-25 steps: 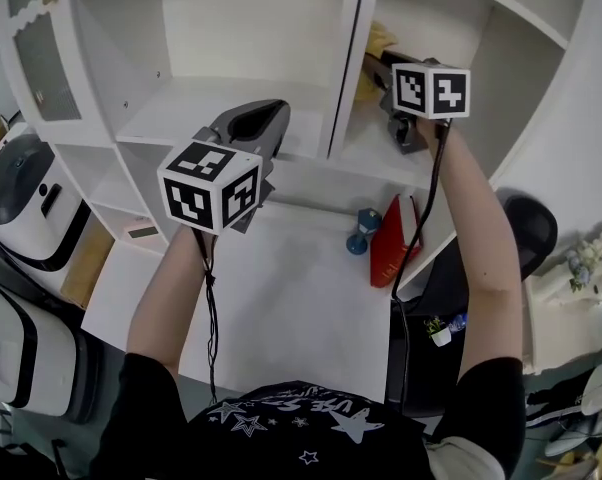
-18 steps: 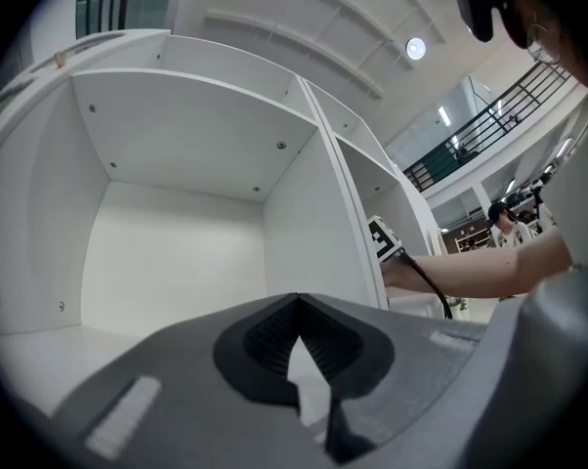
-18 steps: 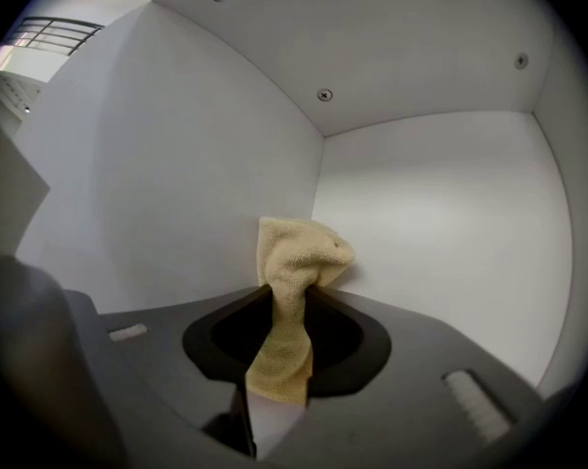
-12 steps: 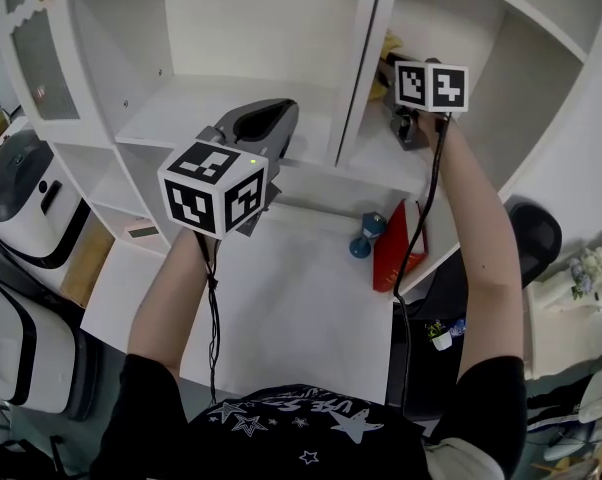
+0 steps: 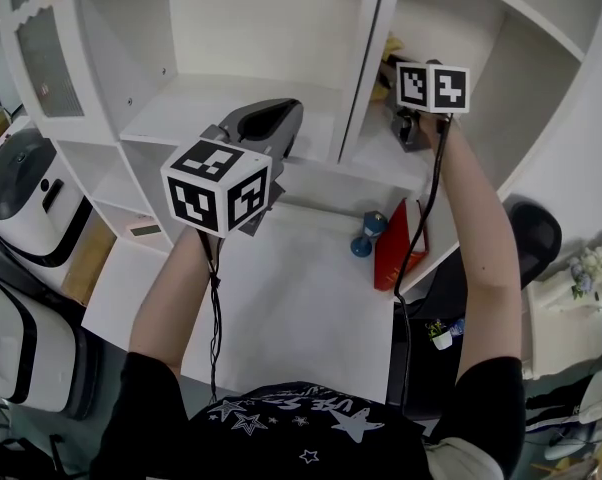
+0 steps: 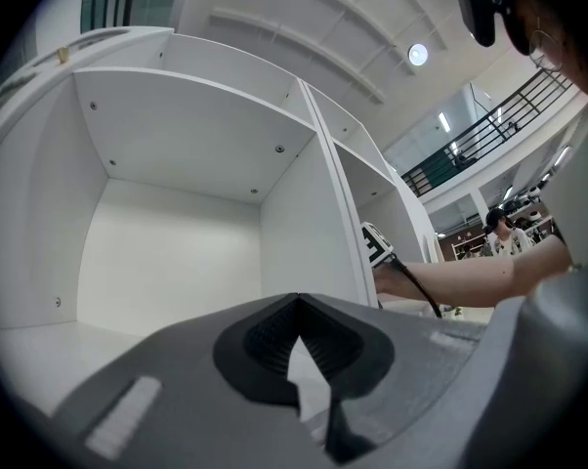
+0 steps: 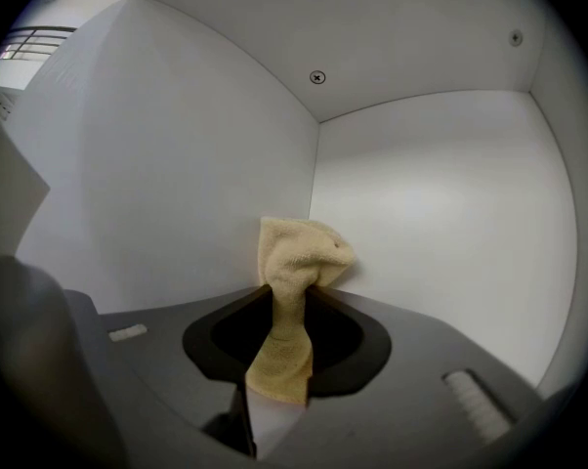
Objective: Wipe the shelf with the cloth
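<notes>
Now my right gripper [image 7: 286, 296] pinches the yellow cloth [image 7: 304, 252], the shelf [image 7: 177, 213] corner just ahead; my left gripper [image 6: 296, 306] is closed, empty.

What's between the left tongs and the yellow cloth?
A white upright divider. In the head view the left tongs face one bay and the cloth sits in the next bay, beyond that panel.

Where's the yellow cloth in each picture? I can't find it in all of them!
Head view: the yellow cloth peeks out upper right of centre, just right of the white divider.
Left gripper view: not in it.
Right gripper view: in the middle, pinched in the right gripper, in front of the back corner.
Shared landmark: the white divider, upright in the left gripper view and the left wall in the right gripper view.
</notes>
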